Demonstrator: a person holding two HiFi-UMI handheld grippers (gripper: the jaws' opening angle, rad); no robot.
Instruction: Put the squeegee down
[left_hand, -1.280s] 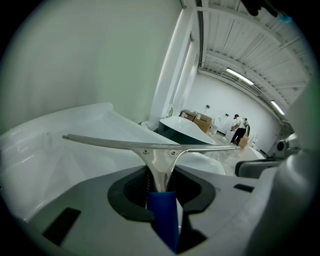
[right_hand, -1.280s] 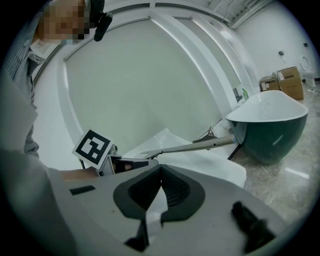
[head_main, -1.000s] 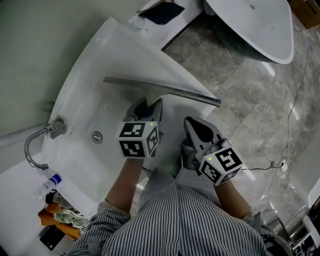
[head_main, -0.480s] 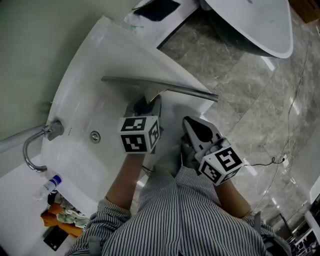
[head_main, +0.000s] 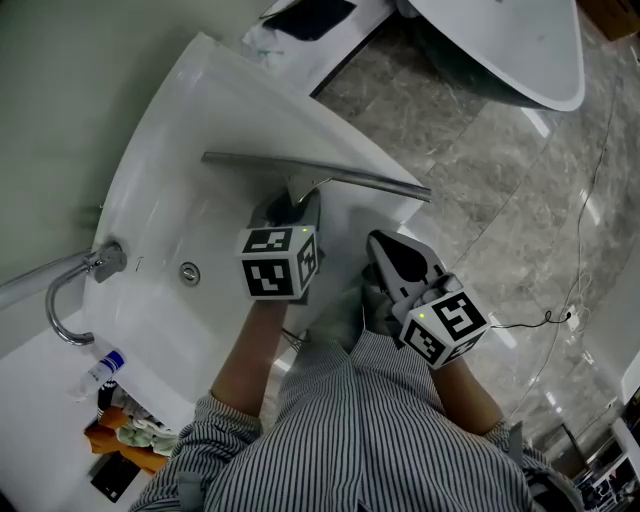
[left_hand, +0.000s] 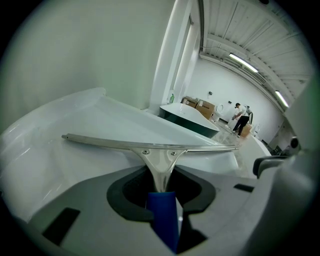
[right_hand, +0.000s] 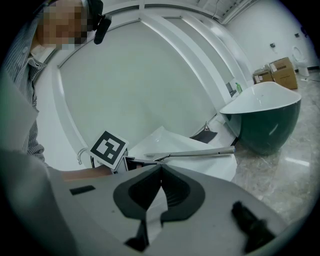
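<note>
Steeply tilted, left gripper clamping squeegee handle over basin, right gripper pressed together, empty.

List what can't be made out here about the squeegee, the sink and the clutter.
- Squeegee handle: head view, hidden under the left gripper and its cube.
- Blade against sink, touching or apart: no view settles it.
- Faucet pipe: head view, cut off by the left edge.
- Clutter by the bottle: head view, too small, partly behind the sleeve.
- Two people: left gripper view, too small.
</note>
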